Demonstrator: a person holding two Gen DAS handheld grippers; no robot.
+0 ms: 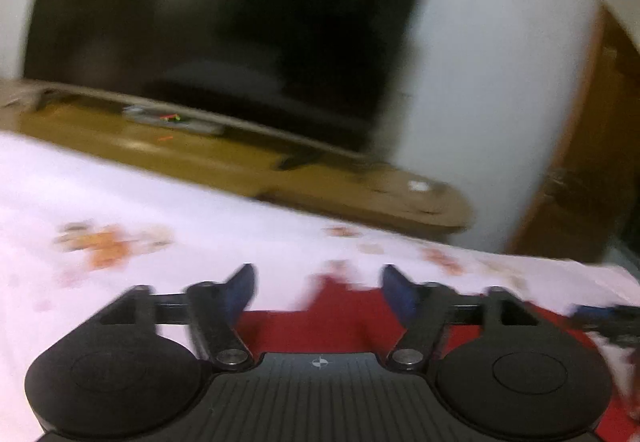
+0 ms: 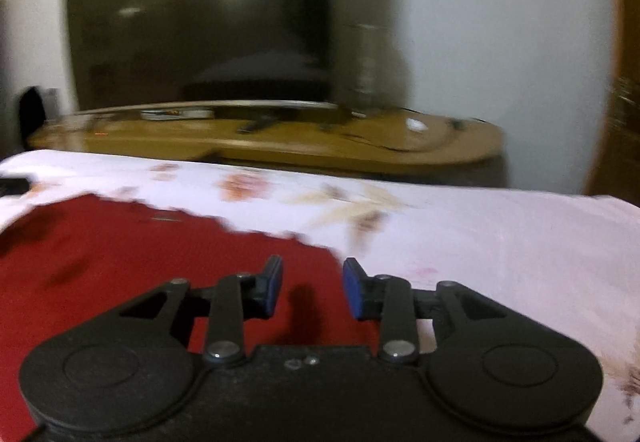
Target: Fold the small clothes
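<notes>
A flat red fabric garment (image 2: 152, 262) is spread on a white bedsheet printed with orange flowers (image 2: 500, 242). The right gripper (image 2: 313, 288), with black linkage and blue pads, is held low over the garment's right edge, jaws parted and empty. The left gripper (image 1: 318, 292) is held over the garment (image 1: 312, 326) too, tilted, jaws wide apart. A dark television screen (image 1: 224, 29) is seen on a wooden stand (image 2: 280, 141) beyond.

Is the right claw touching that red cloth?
Cannot tell. In the blurred right wrist view the open right gripper hangs over the red cloth; no contact or gap shows.
</notes>
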